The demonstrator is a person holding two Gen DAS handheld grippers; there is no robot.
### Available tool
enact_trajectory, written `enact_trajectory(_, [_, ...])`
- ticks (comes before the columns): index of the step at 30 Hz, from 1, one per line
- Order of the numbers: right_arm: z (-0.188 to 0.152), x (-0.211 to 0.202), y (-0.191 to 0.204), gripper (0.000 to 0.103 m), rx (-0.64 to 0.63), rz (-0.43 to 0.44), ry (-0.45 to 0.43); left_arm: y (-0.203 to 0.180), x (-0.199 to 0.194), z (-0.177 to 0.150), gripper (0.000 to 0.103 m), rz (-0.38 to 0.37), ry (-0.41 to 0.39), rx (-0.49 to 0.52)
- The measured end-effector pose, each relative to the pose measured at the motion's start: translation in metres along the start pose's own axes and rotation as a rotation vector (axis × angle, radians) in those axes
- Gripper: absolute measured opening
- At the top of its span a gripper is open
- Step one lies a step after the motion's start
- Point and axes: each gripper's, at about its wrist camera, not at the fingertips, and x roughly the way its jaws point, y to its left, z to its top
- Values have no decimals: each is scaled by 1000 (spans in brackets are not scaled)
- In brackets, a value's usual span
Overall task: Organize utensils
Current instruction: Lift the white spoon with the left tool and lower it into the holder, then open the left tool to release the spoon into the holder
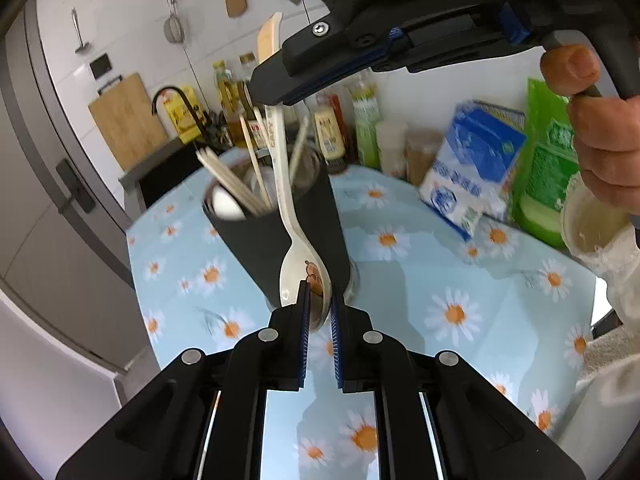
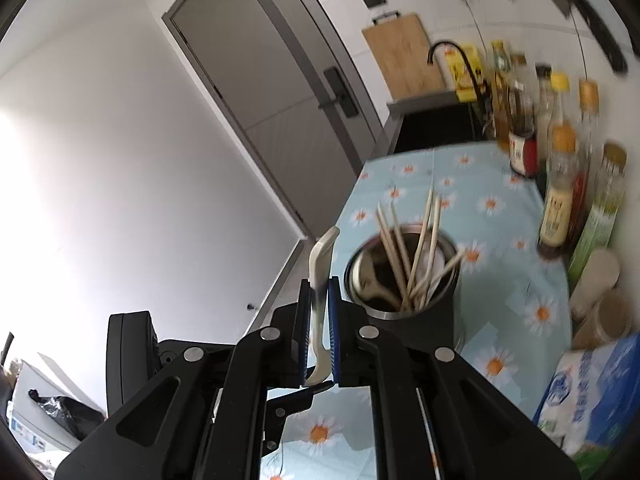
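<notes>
While daisy tablecloth (image 1: 440, 264) is lying under both, left gripper (image 1: 320, 300) is pinching spoon (image 1: 294, 240) bowl, right gripper (image 2: 319, 300) clamping handle; only right cam's showing door (image 2: 280, 80) beyond it.

We cannot read the blurred labels on the bottles (image 2: 556, 208) along the wall. Inside the black cup (image 2: 416, 316) the lower ends of the chopsticks (image 2: 404, 256) are hidden. The spoon (image 1: 304, 264) has its bowl tip covered by the left gripper's fingers (image 1: 302, 320). The frame edge crops the blue-and-white carton (image 2: 592, 396).
</notes>
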Motion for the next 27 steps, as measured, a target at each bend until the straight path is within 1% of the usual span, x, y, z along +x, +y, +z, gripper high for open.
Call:
enact_trajectory(6, [31,-13,-4,10,-27,-33,-76,13,6,32,10,5,-38,25])
enact_trajectory(12, [45,-14,-12,10,-52,-68,-120,25,19,53,10,-5,-59,10])
enact_trajectory(19, [54,-9,-17,10,-81,-108,-146,37,38,71,10,-16,-57,-12])
enact_trajectory(20, [54,-9,-17,9,-83,-112,-149,39,40,73,13,-16,-58,-20])
enact_trajectory(21, [55,-7,-18,9,-88,-113,-152,42,42,74,16,-14,-61,-32])
enact_trajectory(22, [56,-5,-19,7,-95,-109,-157,44,45,74,22,5,-71,-42])
enact_trajectory(23, [55,-3,-20,7,-99,-108,-157,46,45,72,45,31,-91,-51])
enact_trajectory(24, [55,1,-23,7,-94,-127,-158,48,44,70,66,34,-110,-64])
enact_trajectory(25, [55,4,-26,12,-92,-149,-157,49,42,68,70,33,-119,-75])
enact_trajectory(26, [55,7,-29,23,-93,-165,-154,49,40,66,74,36,-127,-83])
enact_trajectory(27, [55,9,-31,30,-92,-177,-152,49,37,63,79,43,-137,-87])
